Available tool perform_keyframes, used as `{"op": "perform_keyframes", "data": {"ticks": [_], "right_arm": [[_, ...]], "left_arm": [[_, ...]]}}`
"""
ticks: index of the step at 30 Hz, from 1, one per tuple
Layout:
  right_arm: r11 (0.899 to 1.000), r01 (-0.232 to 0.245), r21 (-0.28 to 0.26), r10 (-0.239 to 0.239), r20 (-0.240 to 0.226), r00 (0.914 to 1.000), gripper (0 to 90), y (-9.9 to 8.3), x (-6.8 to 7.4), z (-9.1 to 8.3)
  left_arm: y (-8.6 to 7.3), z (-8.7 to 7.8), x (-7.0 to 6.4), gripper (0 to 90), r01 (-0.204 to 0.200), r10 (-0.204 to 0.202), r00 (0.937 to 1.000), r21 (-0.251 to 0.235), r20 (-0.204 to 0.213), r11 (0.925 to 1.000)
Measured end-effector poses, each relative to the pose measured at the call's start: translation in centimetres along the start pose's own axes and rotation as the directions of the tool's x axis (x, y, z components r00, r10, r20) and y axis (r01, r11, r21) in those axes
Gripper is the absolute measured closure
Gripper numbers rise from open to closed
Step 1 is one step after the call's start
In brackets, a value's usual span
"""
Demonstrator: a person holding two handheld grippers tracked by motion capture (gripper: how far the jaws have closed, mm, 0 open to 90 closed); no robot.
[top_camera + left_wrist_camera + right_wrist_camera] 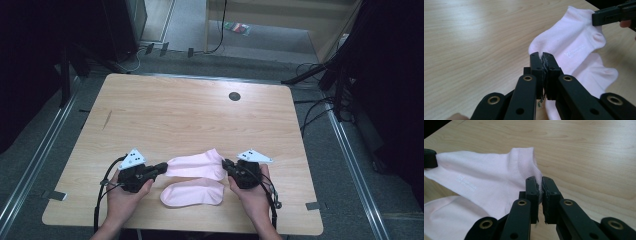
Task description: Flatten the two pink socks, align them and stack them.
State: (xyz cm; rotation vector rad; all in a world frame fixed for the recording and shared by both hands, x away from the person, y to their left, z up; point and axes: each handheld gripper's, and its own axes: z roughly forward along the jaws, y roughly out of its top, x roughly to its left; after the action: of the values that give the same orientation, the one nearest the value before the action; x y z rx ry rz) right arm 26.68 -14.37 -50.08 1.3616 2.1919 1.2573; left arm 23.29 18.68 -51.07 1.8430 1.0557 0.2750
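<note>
Left hand-held gripper [161, 168]: jaws pressed together on one end of the upper pink sock [196, 166], cloth pinched flat between them in the left gripper view [542, 60]. Held low over the tabletop [190, 115], close to the near edge and left of its middle, with a hand [124, 196] wrapped round the body from below and a grey three-cornered plate on top.

Right hand-held gripper [227, 164]: jaws likewise closed, with only a thin slit left, nipping the ribbed cuff edge of the same sock, seen up close in the right gripper view [540, 186]. Gripped by the other hand [254, 196], near the front edge and right of its middle, plate on top as well.

Upper pink sock [486, 182]: stretched between the two grippers, running roughly parallel to the near edge, heel bulging toward the far side, faint white lettering on its side [574, 51]. Lifted or lying flat, cannot tell.

Lower pink sock [192, 194]: flat on the tabletop just nearer the front edge, between the two hands, touching or slightly tucked under the upper one, free of either gripper.

Farther out: bare pale wood, a small dark round grommet [234, 96] near the far edge, grey floor and cables beyond the tabletop.
</note>
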Motion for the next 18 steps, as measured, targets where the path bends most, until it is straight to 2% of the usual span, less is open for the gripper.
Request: {"op": "perform_keyframes", "data": {"ticks": [9,12,13,18], "right_arm": [[0.999,-0.001,0.033,0.002,-0.037,0.9993,85.5,-1.8,0.8,-1.8],[0.999,-0.001,0.049,0.003,-0.039,0.9992,85.5,-2.7,0.9,-1.9],[0.999,0.002,0.052,0.0,-0.04,0.9992,85.5,-3.0,0.9,-1.9],[0.998,-0.003,0.069,0.006,-0.05,0.9987,85.5,-4.0,1.3,-1.9]], "left_arm": [[-2.0,-1.5,-1.4,88.7,-0.009,0.008,0.9995,0.04,0.03,0.9992],[-2.7,-1.8,-1.8,88.7,-0.025,0.024,0.9995,0.06,0.022,0.9979],[-2.9,-1.9,-1.9,88.7,-0.017,0.015,0.9994,0.063,0.03,0.9979],[-3.7,-2.5,-2.3,88.7,-0.027,0.026,0.9995,0.072,0.018,0.9971]]}}
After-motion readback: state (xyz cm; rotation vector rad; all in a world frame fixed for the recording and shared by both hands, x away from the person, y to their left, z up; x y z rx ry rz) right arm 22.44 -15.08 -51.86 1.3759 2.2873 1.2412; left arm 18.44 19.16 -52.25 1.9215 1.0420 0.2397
